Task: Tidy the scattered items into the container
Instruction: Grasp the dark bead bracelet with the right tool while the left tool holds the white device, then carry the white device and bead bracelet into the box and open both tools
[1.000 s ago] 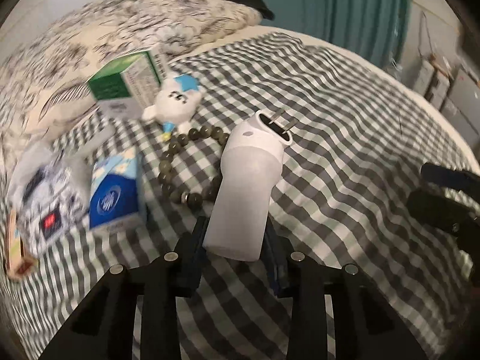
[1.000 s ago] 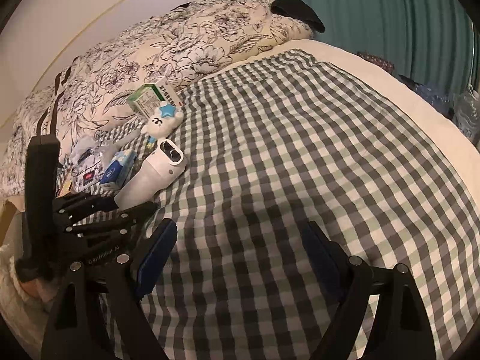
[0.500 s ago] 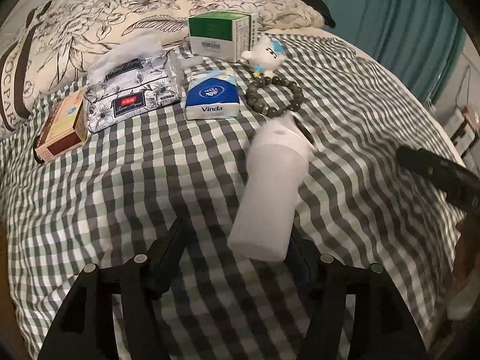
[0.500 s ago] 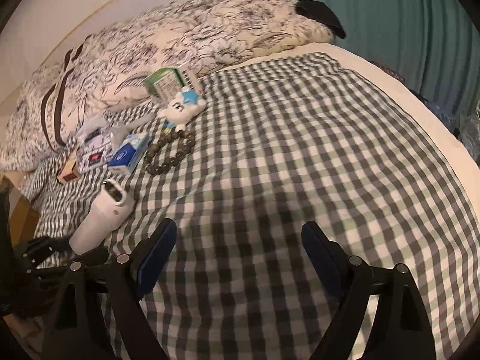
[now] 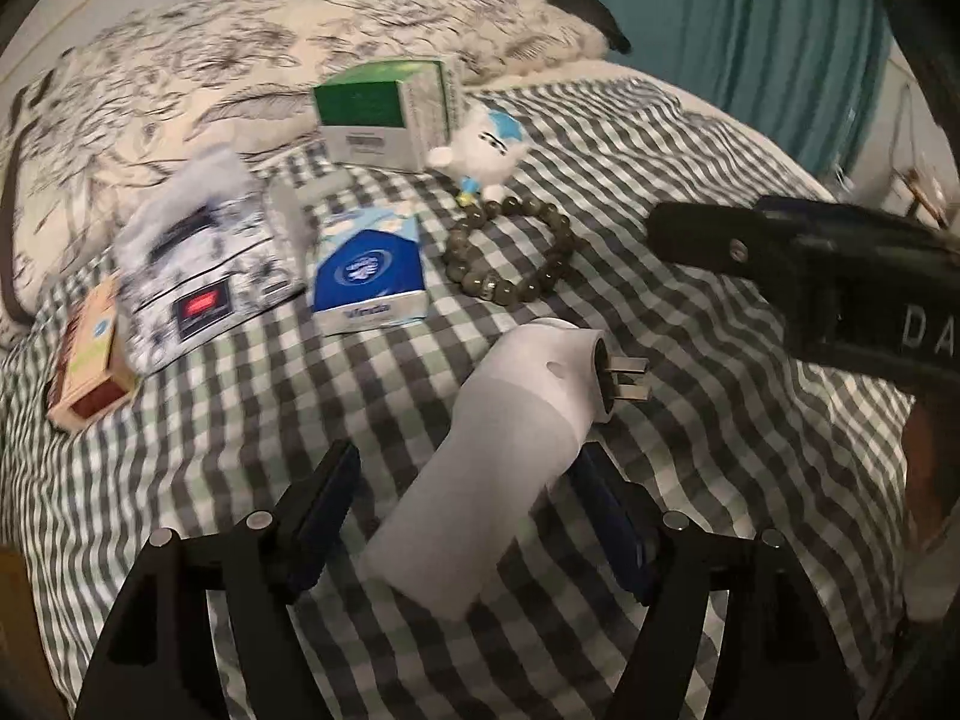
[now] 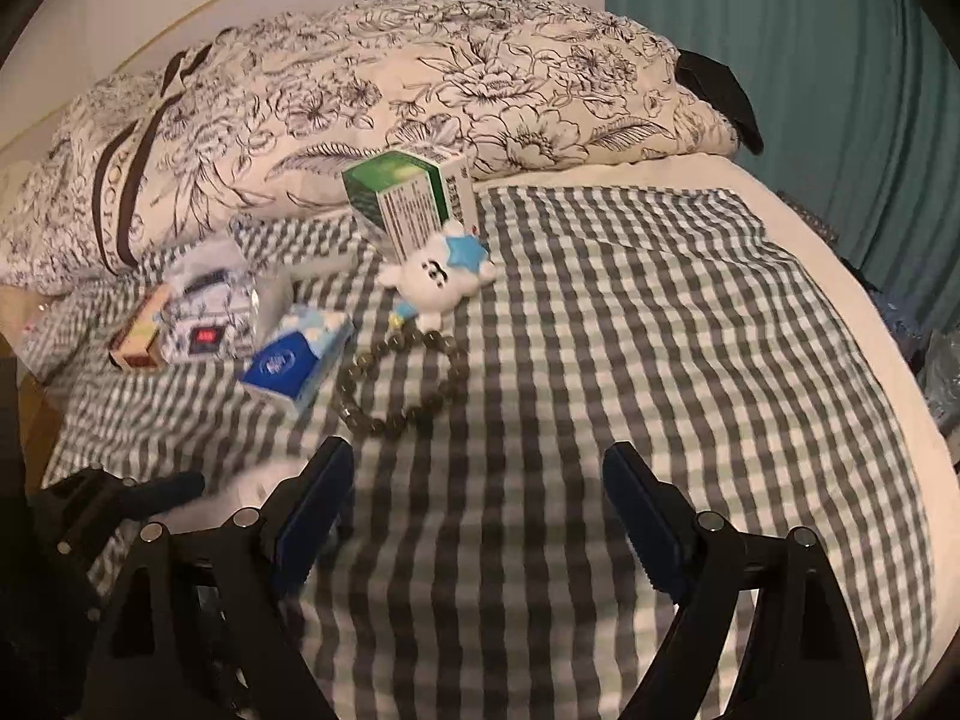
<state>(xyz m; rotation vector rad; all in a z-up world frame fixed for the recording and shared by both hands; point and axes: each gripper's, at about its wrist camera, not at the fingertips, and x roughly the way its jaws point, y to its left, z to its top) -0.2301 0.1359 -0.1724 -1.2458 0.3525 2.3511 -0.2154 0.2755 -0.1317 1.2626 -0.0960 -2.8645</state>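
Observation:
My left gripper is open. A white plug-in device with two metal prongs lies between its fingers, touching the right one and apart from the left. Beyond it on the checked bedspread lie a bead bracelet, a blue tissue pack, a white plush toy, a green-and-white box, a patterned packet and a small brown box. My right gripper is open and empty over the bedspread, just short of the bracelet. No container is in view.
A floral pillow lies along the head of the bed. A teal curtain hangs at the right. The right gripper's body shows at the right of the left wrist view. The bed edge runs down the right.
My left gripper's jaws have spread and no longer clamp the white device. It was carried back from the item pile. My right gripper has moved closer to the items.

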